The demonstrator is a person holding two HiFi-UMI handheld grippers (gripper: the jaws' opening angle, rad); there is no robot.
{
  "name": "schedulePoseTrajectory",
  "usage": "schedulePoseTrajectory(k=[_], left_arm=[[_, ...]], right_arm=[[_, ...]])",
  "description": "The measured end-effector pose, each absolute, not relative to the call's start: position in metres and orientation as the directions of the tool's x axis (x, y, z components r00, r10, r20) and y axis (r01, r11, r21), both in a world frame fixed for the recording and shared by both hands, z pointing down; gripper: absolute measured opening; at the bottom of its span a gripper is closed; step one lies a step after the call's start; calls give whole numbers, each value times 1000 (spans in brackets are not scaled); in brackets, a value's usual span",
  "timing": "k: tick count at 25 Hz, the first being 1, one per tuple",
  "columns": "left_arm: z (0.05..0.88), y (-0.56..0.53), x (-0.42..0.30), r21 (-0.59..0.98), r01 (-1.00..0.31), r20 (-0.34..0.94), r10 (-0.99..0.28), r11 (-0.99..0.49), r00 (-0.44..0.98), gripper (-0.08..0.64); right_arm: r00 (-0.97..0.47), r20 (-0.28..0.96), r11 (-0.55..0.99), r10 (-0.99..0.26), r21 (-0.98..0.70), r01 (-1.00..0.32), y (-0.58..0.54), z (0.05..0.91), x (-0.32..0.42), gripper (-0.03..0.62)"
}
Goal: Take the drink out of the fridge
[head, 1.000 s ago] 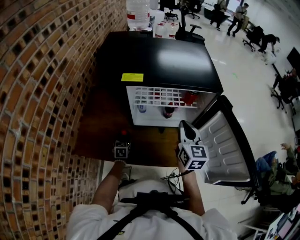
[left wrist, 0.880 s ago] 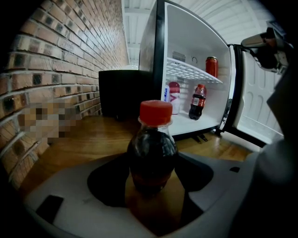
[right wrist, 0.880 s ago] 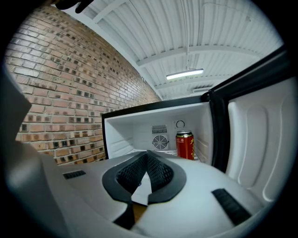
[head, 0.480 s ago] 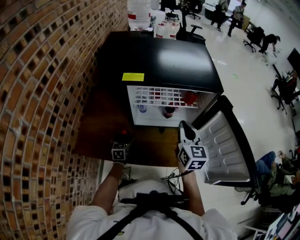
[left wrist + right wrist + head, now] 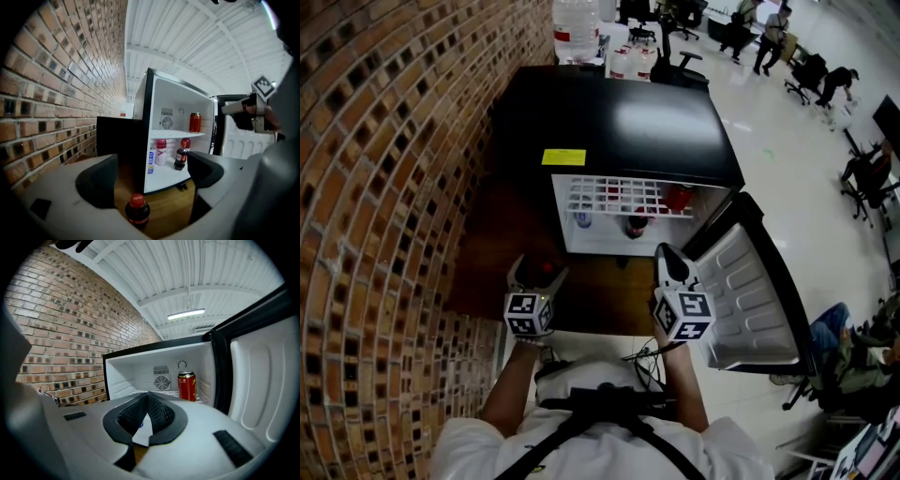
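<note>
Now that the left gripper's [image 5: 152, 176] jaws have just been opening, empty above the cola bottle [image 5: 137, 211], it should lift straight, with the right gripper's [image 5: 147, 416] jaws pressed together.

fridge [image 5: 628, 122] mouth open, door [image 5: 750, 291] swung rt, brick wall [image 5: 384, 187] close lt, cola bottle [image 5: 137, 211] on floor [image 5: 600, 292] in front

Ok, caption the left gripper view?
Left claw, jaws just opening, nothing gripped; red-capped bottle stands below on wood before the open fridge.
</note>
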State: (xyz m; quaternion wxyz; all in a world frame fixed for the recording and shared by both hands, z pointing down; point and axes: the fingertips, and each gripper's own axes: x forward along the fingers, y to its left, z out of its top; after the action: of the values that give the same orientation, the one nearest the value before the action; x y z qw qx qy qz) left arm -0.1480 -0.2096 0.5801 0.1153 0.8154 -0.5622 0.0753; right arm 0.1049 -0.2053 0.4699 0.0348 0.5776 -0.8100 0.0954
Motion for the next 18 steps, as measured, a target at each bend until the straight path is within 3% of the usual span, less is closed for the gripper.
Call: schedulePoseTrajectory(k=[6,8,11,13,15,18], left_arm=[[502,-203,-121,83,-902,153,-889,-424,432,322],[486,-201,-110,80,-888,133,-878,-453,460,208],[469,-198,-95,60,-870,113,-863,-489,493,120],[462,-198,-84,63,-858,104,-851,-510,514,115],[459,-200,-76,59,-855,100,-849,-515,519,39],[455,-203,-65,46,-850,92,-845,-525,526,2]], right_arm=[[-320,159,304,-934,-115,-946,-205,467,110,14],[-316,156,301,-936,-114,-947,-204,466,111,14],[-314,154,299,-937,-114,-948,-202,465,112,14],[-310,152,295,-938,-114,-949,-200,464,113,14],[-306,147,291,-941,-115,-950,-199,462,115,14],[-304,143,289,-942,-113,-950,-197,460,117,14]])
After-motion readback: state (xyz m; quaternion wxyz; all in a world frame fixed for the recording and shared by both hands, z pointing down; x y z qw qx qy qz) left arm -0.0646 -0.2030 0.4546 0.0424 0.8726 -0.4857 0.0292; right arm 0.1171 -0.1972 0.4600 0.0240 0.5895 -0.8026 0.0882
